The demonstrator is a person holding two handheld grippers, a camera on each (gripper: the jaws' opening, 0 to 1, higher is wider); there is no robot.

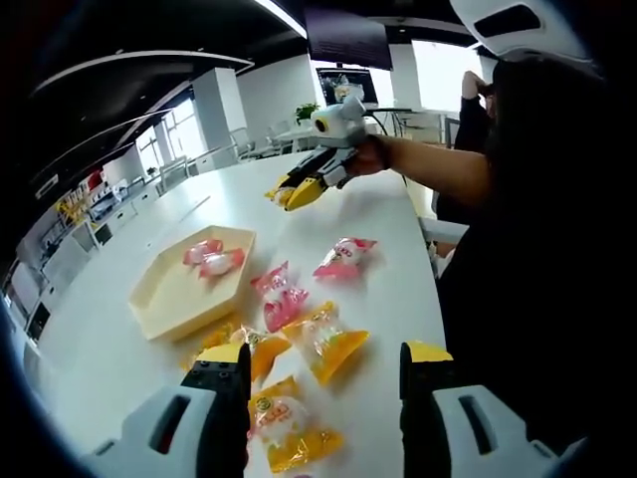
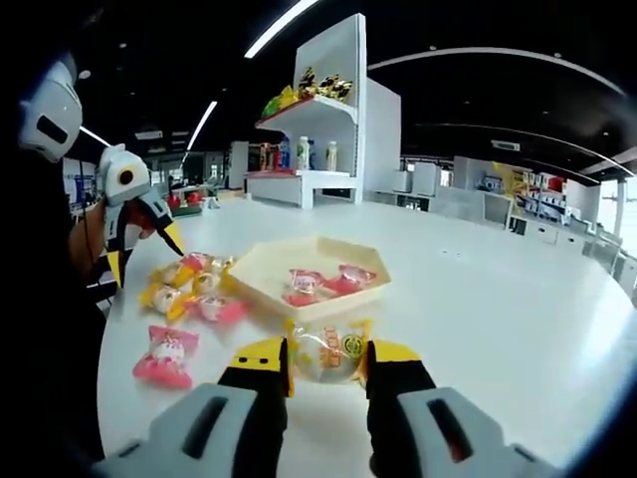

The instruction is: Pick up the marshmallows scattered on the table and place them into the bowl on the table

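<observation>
Right gripper (image 2: 326,360): jaws are closing on a yellow-wrapped marshmallow (image 2: 328,351), pinched between the yellow tips and lifted clear of the table (image 2: 518,299); in the left gripper view this same gripper (image 1: 296,189) is showing at the far side of the table, held by a person's hand (image 1: 370,156), with something pale-yellow between its tips. Bowl (image 2: 261,271): a cream hexagonal tray, lying straight ahead of the right jaws and just beyond the held sweet, already containing two pink marshmallows (image 2: 326,282). The relation the drop turns on, by my reading: the bowl's near rim is sitting directly past the fingertips along the gripper's own line, so a short forward carry should bring the sweet over the opening; the bowl's long axis is running across the view, giving a wide target. Left gripper (image 1: 323,363): jaws are standing well apart, holding nothing, hovering above the loose pile. Loose stock, left gripper view: a yellow marshmallow (image 1: 284,423) is lying between and just under the open jaws, long axis running roughly along the jaw line; a second yellow one (image 1: 331,341) just ahead; a third (image 1: 249,347) beside the left jaw tip; pink ones (image 1: 279,296) and (image 1: 345,258) farther on, between pile and bowl (image 1: 159,299). The left gripper is the nearer one to all of these.
</observation>
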